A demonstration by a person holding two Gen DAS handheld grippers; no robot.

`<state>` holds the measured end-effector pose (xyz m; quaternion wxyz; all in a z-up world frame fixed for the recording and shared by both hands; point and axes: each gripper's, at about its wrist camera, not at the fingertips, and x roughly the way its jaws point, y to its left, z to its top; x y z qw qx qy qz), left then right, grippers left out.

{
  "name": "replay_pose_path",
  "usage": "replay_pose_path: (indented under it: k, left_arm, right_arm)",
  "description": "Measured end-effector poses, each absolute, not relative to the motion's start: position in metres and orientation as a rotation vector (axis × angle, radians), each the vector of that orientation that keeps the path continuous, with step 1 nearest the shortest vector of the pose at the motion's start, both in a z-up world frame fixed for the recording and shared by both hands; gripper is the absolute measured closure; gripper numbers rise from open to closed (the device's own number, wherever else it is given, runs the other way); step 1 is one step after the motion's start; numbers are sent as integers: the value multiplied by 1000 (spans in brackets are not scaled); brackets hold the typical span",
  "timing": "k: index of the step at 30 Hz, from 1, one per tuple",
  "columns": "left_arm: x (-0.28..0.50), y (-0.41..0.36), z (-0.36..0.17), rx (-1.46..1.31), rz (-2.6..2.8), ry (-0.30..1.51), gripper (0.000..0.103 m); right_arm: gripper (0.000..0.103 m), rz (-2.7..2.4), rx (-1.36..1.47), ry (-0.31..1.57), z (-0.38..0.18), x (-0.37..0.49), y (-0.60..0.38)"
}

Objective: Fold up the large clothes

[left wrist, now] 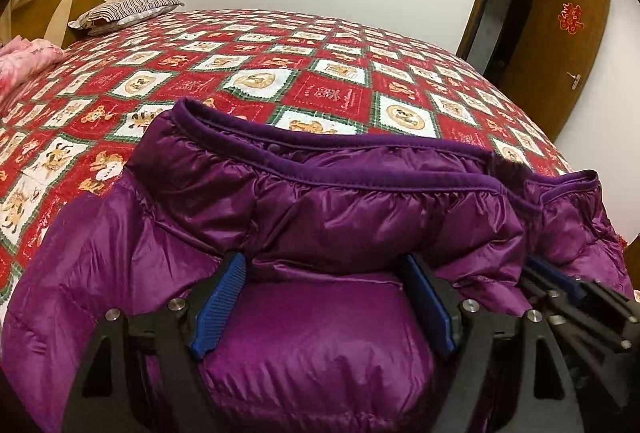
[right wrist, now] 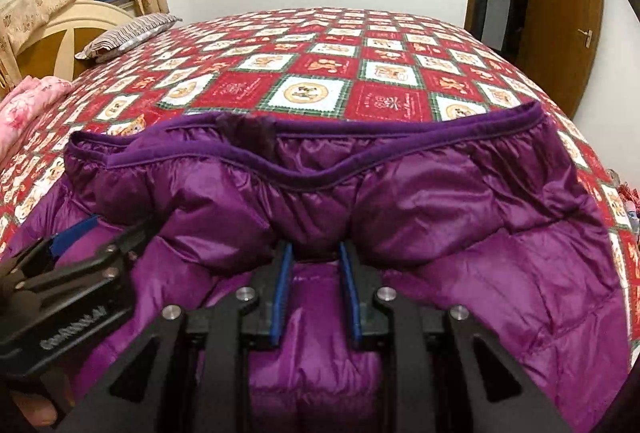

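The left gripper (left wrist: 322, 273) is closest in its own view. Its two blue pads (left wrist: 218, 307) are spread wide apart, and shiny purple cloth fills the space between them. The tips go under a puffy fold, so it is hard to tell if they pinch anything. The right gripper (right wrist: 316, 257) has its blue pads (right wrist: 282, 297) closer together, with a gap left between them. Its tips are also tucked under the fold, and a bit of cloth sits between them. The pictures do not show if it has a real hold.

Both grippers sit side by side, low on the purple puffy jacket (left wrist: 328, 213). In the right wrist view the left gripper (right wrist: 86, 237) shows at the left edge, just beside the right one. In the left wrist view the right gripper (left wrist: 560, 279) shows at the right edge.

The jacket (right wrist: 440, 201) lies on the near part of the bed (left wrist: 280, 73). Its top part is folded toward the grippers, and a soft darker purple trim (left wrist: 328, 149) runs along the far edge.

Behind the jacket, the red bedspread with little picture squares (right wrist: 360, 73) goes on. Far off at the left are a striped pillow (left wrist: 128, 11) and a pink blanket (left wrist: 24, 61). A brown door (left wrist: 560, 45) stands open at the right.
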<state>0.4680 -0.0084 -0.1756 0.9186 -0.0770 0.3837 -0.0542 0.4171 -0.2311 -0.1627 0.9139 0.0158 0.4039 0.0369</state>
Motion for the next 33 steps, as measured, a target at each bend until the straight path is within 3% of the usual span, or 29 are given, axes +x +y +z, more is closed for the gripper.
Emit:
replay_pose_path:
  k: [8, 14, 16, 27, 33]
  left_arm:
    - [467, -12, -176, -137, -95, 791, 22]
    - [468, -14, -176, -123, -99, 791, 21]
    - [468, -15, -177, -119, -97, 793, 21]
    - [465, -11, -175, -113, -119, 819, 21]
    - [444, -3, -166, -129, -139, 811, 21]
  right_arm:
    - [76, -70, 42, 715, -112, 409, -295]
    - [77, -183, 61, 880, -173, 430, -357]
    - [78, -158, 144, 854, -176, 426, -369]
    - [78, -171, 96, 887, -170, 427, -363]
    - [78, -110, 211, 722, -130, 370, -341]
